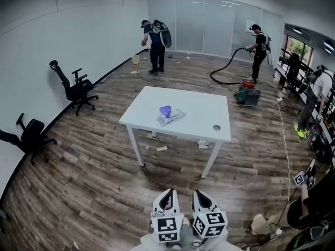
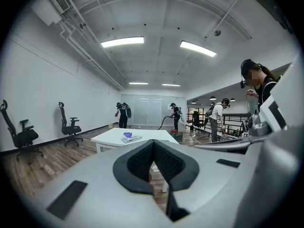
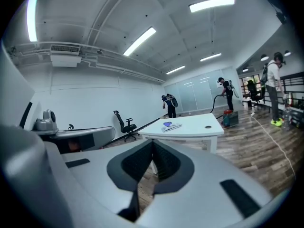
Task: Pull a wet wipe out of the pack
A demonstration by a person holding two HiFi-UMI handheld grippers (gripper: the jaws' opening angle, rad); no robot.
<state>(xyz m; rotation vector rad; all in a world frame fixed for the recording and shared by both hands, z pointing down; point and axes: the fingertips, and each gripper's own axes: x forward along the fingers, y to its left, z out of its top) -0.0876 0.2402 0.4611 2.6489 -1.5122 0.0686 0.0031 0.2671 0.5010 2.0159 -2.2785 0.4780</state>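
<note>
1. Left tool point(image 1: 168, 192) point(image 2: 153, 144): a smooth pale grey moulded shell carrying two black ribbed pads. The jaws meet at their tips, leaving only a thin wedge-shaped slit behind them, and nothing lies between. A cube of black-and-white square markers sits on its back.
2. Right tool point(image 1: 199, 193) point(image 3: 153, 143): same build and materials. Its jaws are likewise drawn together at the tips and hold nothing. It sits just beside the left tool.
3. Flat, pale, glossy wet-wipe pack point(image 1: 171, 117) point(image 2: 131, 138) point(image 3: 172, 126): lies well ahead of both tools, apart from them, flat near the middle of the tabletop. A blue-violet rounded piece point(image 1: 165, 110) stands up from its top. Whether this is a lid or a wipe cannot be told.
4. White rectangular tabletop point(image 1: 201, 111): a smooth matt slab on straight white legs. It carries only the pack and a small round grey grommet point(image 1: 216, 127) near the corner ahead and to the right of the tools.
5. Brown wood-grain plank floor point(image 1: 94, 187): it spreads beneath the tools and under the tabletop, with small pale scraps point(image 1: 162, 148) lying between the legs.
6. Black swivel chairs point(image 1: 77, 90): padded seats on wheeled star bases, far to the left of the tools, tilted against the white wall.
</note>
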